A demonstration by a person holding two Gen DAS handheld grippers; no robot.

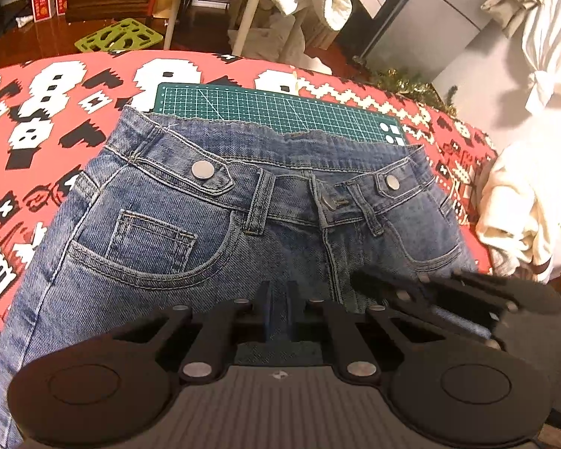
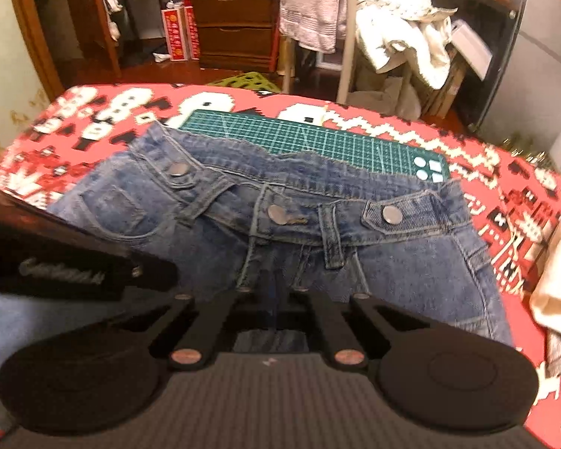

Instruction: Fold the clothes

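The fingers (image 1: pixel 267 308) of the left gripper (image 1: pixel 278 307) are drawn close together with a fold of blue denim pinched between them, low on the front of the jeans (image 1: pixel 161 202) below the fly. The fingers (image 2: pixel 261 310) of the right gripper (image 2: pixel 278 308) are likewise closed tight, and dark denim shows between them at a spot just below the waistband, so each gripper holds a pinch of the same garment. In the left wrist view the right gripper appears as a blurred black shape at the right, just beside the left one; in the right wrist view the left gripper crosses the lower left corner. The jeans lie front side up on the tabletop, which is covered by a red patterned cloth (image 1: pixel 37 119) with white and black blocky figures. The waistband, with its metal snap buttons (image 1: pixel 202 169) and belt loops, overlaps the near edge of a green cutting mat (image 1: pixel 273 106) that lies on the cloth beyond it. A cream-coloured garment (image 1: pixel 520 217) sits heaped at the right edge of the tabletop, apart from the jeans. Beyond the tabletop stand a wooden chest of drawers (image 2: pixel 235 26) and a rack hung with pale laundry (image 2: pixel 400 26).
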